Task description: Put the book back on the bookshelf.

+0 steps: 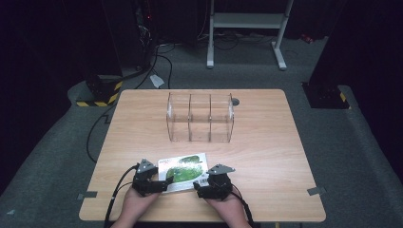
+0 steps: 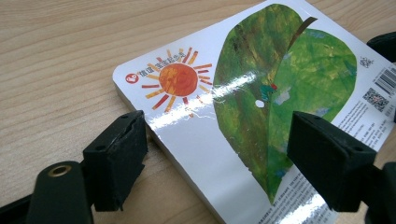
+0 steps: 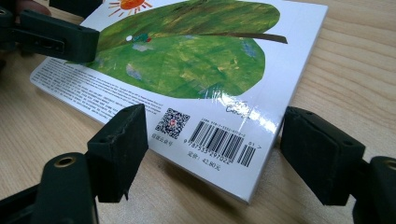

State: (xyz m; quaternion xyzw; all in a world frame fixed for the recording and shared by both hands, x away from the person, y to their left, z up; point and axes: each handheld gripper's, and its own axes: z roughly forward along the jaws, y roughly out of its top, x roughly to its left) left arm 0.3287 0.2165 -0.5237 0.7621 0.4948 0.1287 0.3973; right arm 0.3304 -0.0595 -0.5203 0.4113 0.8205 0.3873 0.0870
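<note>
A person's two hands rest at the near edge of a wooden counter (image 1: 266, 142), each holding a hand-held gripper at a picture book (image 1: 183, 168) that lies flat with its back cover up. At the left, the left hand-held gripper (image 1: 153, 184) has its jaws spread apart on either side of the book's near left corner; in the left gripper view the left jaw stands just off the book's edge over bare wood, and the right jaw hangs over the glossy cover, with no pad seen pressing on it. The cover between those jaws shows an orange sun (image 2: 180, 79) and, to the right of it, a large green leaf (image 2: 275, 88). Farther right, the right hand-held gripper (image 1: 205, 189) is likewise open, its jaws straddling the book's near right corner; the right gripper view shows a barcode (image 3: 222, 140) and a square code (image 3: 172, 123) lying between the two jaws, the pads clear of the book's edges. The left hand-held gripper's jaw reaches in at the upper left of that view, over the far part of the cover. Well beyond both hand-held grippers, toward the far side of the counter, a clear plastic organiser (image 1: 200, 118) with three compartments stands upright. Black cables trail from both hand-held grippers toward the person.
</note>
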